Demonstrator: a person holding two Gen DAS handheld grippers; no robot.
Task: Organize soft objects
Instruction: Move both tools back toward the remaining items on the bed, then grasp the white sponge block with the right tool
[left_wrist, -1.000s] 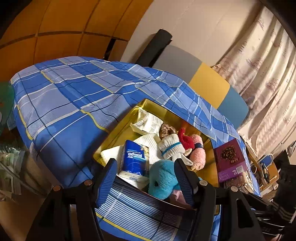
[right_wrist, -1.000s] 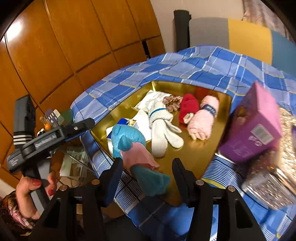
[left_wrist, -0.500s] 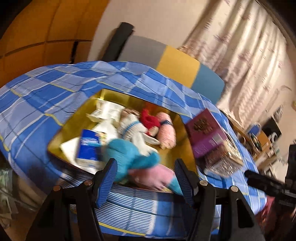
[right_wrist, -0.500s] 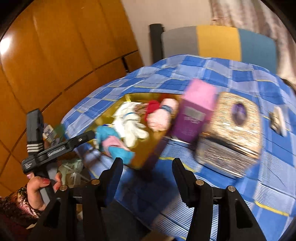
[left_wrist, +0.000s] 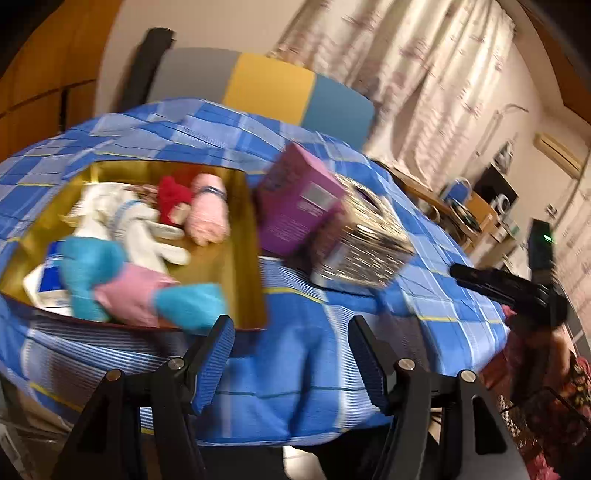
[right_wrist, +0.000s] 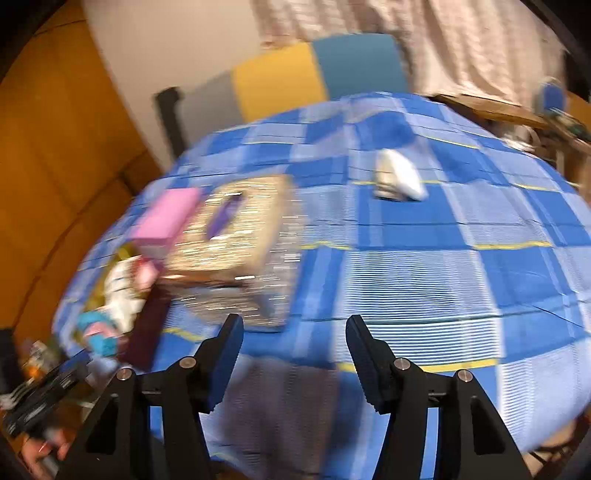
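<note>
A gold tray (left_wrist: 243, 258) on the blue checked tablecloth holds soft things: a teal and pink plush (left_wrist: 133, 291) at its near edge, a white glove (left_wrist: 136, 225), a red one (left_wrist: 171, 197) and a pink one (left_wrist: 208, 212). My left gripper (left_wrist: 290, 363) is open and empty, near the table's front edge, right of the tray. My right gripper (right_wrist: 293, 363) is open and empty over the cloth further right. A small white soft thing (right_wrist: 399, 179) lies alone on the cloth beyond it. The tray (right_wrist: 110, 258) shows blurred at the left in the right wrist view.
A purple box (left_wrist: 295, 206) and a glittery box (left_wrist: 362, 243) stand just right of the tray. A grey, yellow and blue chair back (left_wrist: 266, 85) is behind the table. Curtains and a cluttered shelf (left_wrist: 476, 210) lie to the right.
Both grippers have swung to the right: the tray has slid to the left in both views. The right gripper now faces the open cloth and the white thing. Both stay open.
</note>
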